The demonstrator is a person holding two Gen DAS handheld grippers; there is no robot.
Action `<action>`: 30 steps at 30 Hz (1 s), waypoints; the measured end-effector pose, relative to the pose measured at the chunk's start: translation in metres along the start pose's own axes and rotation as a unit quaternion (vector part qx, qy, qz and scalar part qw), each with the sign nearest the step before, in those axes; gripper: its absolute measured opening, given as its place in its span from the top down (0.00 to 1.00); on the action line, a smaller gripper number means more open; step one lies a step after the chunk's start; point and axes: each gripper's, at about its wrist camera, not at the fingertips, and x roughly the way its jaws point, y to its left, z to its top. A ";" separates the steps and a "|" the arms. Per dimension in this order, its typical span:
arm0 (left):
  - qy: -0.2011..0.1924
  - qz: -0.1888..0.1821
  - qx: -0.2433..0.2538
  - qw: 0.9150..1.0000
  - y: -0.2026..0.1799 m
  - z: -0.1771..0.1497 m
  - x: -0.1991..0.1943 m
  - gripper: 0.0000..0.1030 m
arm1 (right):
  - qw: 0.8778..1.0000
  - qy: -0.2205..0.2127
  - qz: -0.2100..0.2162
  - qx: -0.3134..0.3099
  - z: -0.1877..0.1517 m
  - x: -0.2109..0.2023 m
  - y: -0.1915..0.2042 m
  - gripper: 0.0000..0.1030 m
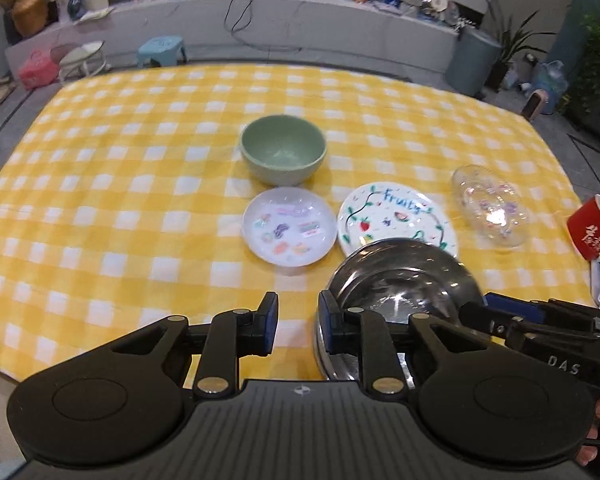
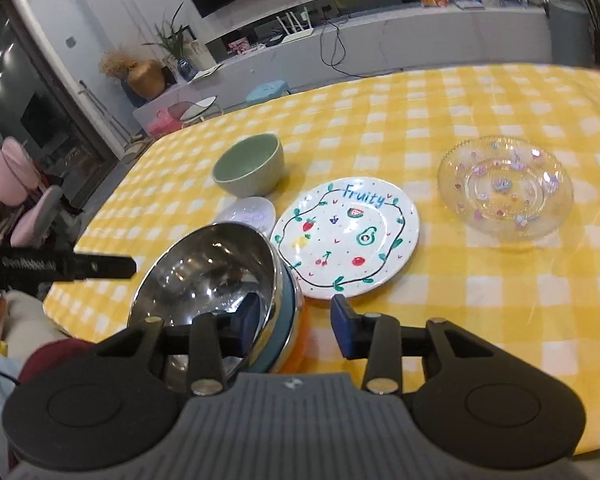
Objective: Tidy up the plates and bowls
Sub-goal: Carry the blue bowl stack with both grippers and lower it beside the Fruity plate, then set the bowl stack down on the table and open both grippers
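Note:
A steel bowl [image 1: 400,280] [image 2: 208,264] tops a stack on a blue-grey bowl [image 2: 288,320] and an orange one [image 2: 300,344] near the table's front edge. My right gripper [image 2: 296,322] is open astride the stack's right rim, with one pad inside the steel bowl and the other clear of the outer wall. My left gripper [image 1: 298,320] is open over bare cloth, its right finger close beside the steel bowl's left wall. Beyond lie a "Fruity" plate [image 1: 396,216] [image 2: 346,236], a small sticker plate [image 1: 289,226] [image 2: 250,214], a green bowl [image 1: 283,152] [image 2: 248,168] and a glass bowl [image 1: 490,204] [image 2: 504,188].
A yellow checked cloth [image 1: 140,200] covers the table. A red mug [image 1: 594,228] stands at the right edge. Stools, plants and a low ledge with snack bags lie beyond the far edge. A person's sleeve [image 2: 56,356] shows at the near left.

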 end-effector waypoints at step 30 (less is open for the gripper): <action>0.039 -0.100 -0.029 0.994 0.000 -0.004 0.025 0.51 | 0.993 0.081 0.053 0.060 -0.013 0.040 -0.008 0.53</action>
